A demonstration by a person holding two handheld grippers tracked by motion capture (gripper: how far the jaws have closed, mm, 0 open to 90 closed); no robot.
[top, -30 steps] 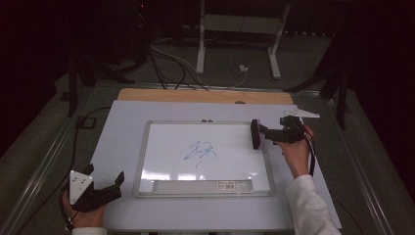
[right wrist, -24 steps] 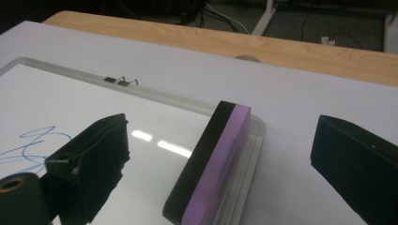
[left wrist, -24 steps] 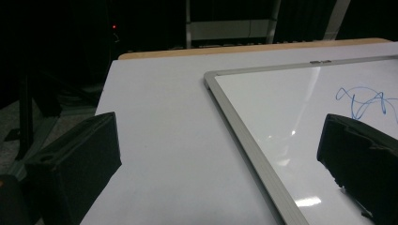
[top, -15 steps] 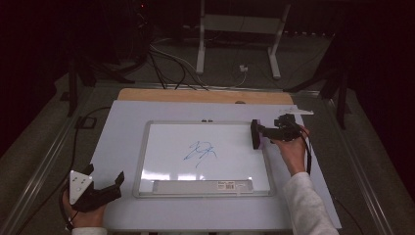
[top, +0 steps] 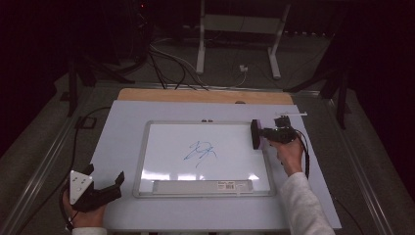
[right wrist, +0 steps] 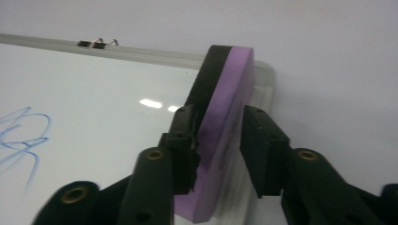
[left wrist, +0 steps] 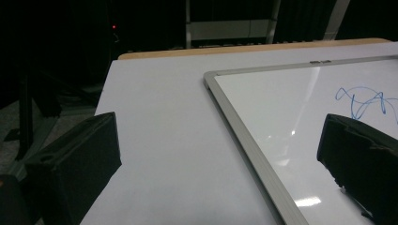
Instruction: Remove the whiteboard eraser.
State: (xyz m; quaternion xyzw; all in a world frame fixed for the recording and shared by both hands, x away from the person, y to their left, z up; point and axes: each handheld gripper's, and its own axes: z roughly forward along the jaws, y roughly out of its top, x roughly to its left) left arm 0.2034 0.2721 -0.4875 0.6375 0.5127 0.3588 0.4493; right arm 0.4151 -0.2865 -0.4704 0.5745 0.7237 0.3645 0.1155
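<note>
Dim workshop floor surrounds a pale desk (top: 122, 127) bearing a whiteboard (top: 166, 147) with a blue scribble (top: 200, 151) near its middle. Right tool (top: 258, 135), clenched on a purple-and-black eraser (right wrist: 225, 117), now sits at the whiteboard's right edge, having drifted slightly inward over the past second; the eraser stands on edge, its dark face toward the scribble. Left tool (top: 105, 188) rests released off the whiteboard's lower-left corner, unchanged. Judged from this approach, wiping the scribble is probably the step about to begin.
</note>
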